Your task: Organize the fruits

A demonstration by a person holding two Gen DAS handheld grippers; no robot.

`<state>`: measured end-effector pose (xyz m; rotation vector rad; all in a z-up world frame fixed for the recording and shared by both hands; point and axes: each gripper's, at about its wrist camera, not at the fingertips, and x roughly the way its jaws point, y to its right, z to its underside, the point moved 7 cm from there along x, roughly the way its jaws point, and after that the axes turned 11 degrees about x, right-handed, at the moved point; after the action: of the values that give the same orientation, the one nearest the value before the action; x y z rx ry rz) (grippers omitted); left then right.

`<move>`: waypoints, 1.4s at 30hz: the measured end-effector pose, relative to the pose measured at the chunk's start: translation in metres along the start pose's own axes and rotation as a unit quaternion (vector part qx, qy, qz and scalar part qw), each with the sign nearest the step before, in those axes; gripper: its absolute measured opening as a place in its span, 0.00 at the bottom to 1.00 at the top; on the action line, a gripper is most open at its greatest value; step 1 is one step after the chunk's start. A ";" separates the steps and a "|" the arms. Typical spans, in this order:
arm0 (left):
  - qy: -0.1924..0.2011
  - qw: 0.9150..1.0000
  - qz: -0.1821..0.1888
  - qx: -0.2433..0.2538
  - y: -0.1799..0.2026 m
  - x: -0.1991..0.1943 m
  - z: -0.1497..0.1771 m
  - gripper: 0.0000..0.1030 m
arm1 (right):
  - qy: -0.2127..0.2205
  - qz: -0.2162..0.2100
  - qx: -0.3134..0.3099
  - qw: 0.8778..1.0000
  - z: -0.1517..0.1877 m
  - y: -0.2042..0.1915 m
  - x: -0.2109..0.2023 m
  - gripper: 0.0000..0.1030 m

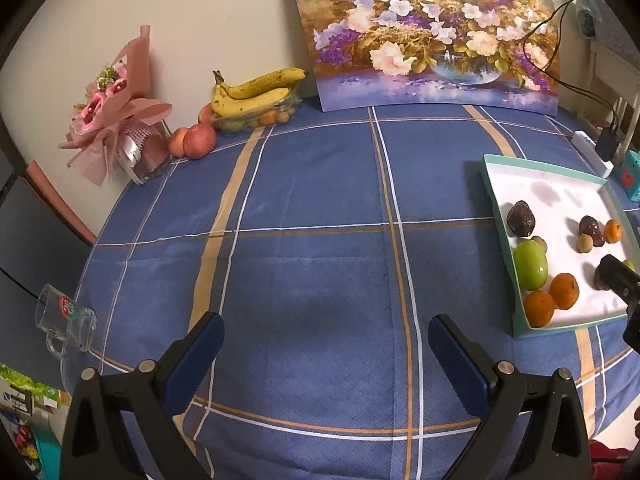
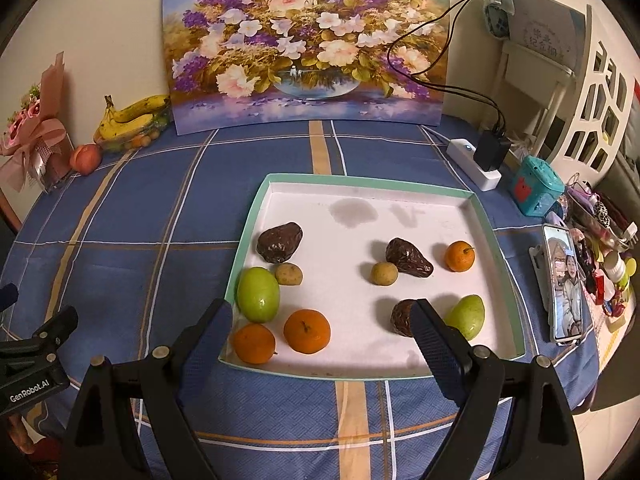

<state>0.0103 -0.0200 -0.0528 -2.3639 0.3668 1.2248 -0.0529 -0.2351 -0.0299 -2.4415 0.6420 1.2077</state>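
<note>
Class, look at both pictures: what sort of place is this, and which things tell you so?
Probably a home: a checked tablecloth, a flower painting leaning on the wall, and bananas.

Centre of table (image 1: 320, 208) lies bare and passable; far edge blocked by bananas (image 1: 256, 90) and painting (image 1: 432, 32), right side by tray (image 2: 256, 216), phone (image 2: 564, 280) and clutter.

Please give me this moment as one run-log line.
left gripper: open, empty, over cloth | right gripper: open, empty, over tray | fruit in tray: oranges, green fruits, brown fruits
</note>
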 end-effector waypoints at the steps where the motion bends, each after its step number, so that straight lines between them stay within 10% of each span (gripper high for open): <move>1: -0.001 1.000 0.001 0.000 0.000 0.000 0.000 1.00 | 0.000 0.000 0.000 1.000 0.000 0.000 0.000 0.88; 42: -0.005 1.000 0.005 0.003 0.003 0.003 0.003 1.00 | -0.010 0.003 -0.008 1.000 0.004 -0.006 0.005 0.88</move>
<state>0.0090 -0.0214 -0.0574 -2.3530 0.3781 1.2368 -0.0498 -0.2297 -0.0361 -2.4390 0.6362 1.2410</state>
